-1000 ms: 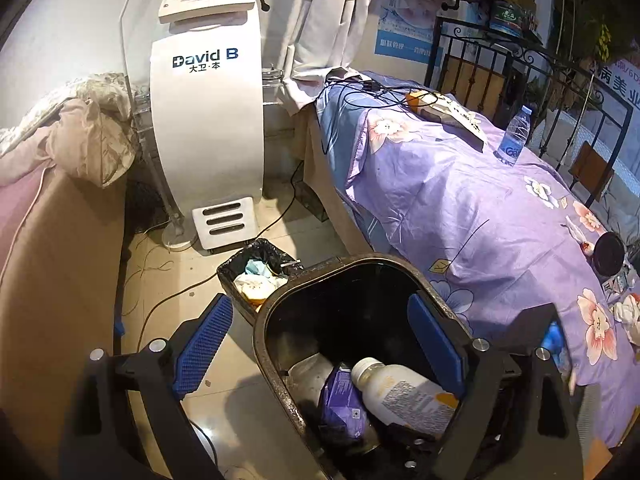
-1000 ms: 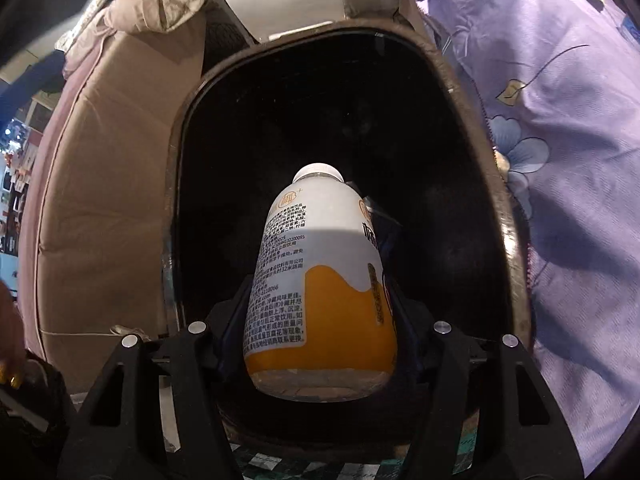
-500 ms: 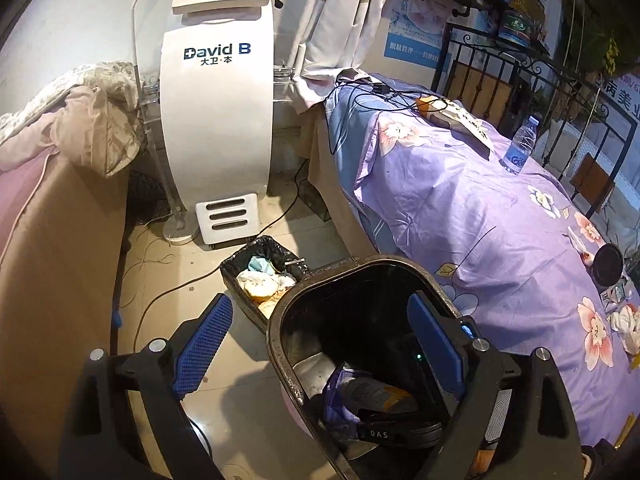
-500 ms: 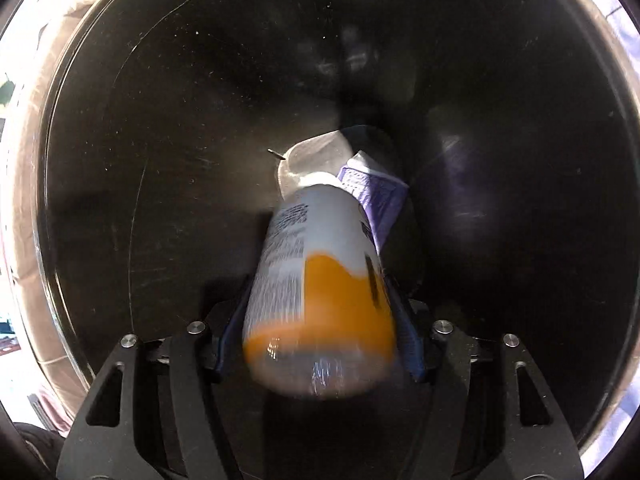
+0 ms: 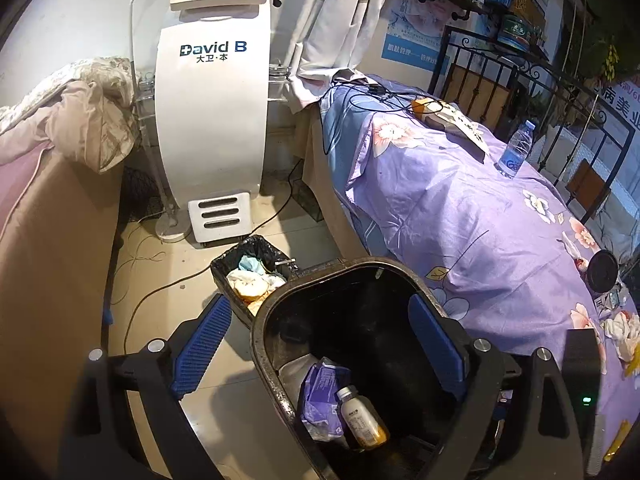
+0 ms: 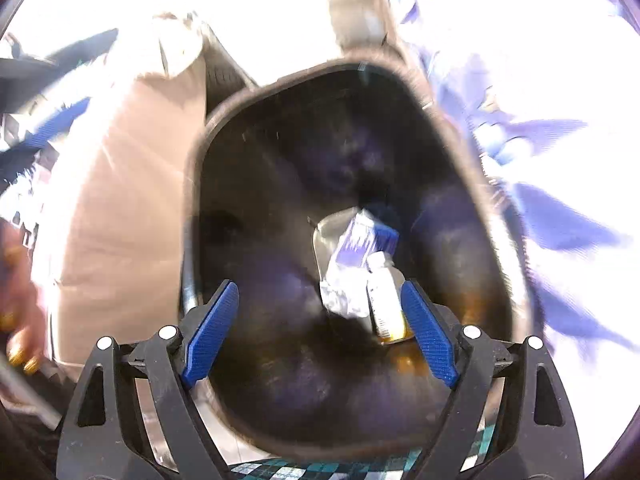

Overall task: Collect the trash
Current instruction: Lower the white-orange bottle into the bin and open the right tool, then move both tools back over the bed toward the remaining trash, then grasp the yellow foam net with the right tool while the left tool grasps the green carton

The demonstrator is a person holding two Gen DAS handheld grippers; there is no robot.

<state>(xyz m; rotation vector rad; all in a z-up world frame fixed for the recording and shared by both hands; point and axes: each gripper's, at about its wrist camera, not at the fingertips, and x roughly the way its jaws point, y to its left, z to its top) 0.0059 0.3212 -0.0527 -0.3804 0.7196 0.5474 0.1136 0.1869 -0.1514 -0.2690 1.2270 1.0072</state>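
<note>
A dark bin [image 5: 264, 320] stands on the floor beside the bed. A white and orange bottle [image 5: 362, 416] lies at its bottom next to a crumpled purple wrapper [image 5: 320, 392]. My left gripper [image 5: 320, 344] is open and straddles the bin's rim. My right gripper [image 6: 318, 332] is open and empty above the bin's mouth [image 6: 196, 216]. The bottle [image 6: 384, 300] and wrapper [image 6: 356, 248] show below it.
A small black-lined waste basket [image 5: 250, 272] full of tissues stands on the floor behind the bin. A white machine [image 5: 212, 120] stands at the wall. The purple bed [image 5: 460, 208] carries a water bottle [image 5: 516, 152], tissues [image 5: 622, 332] and a dark lid [image 5: 602, 272].
My right gripper opened and let the bottle fall into the bin, then drew back up above the rim. My left gripper rose slightly.
</note>
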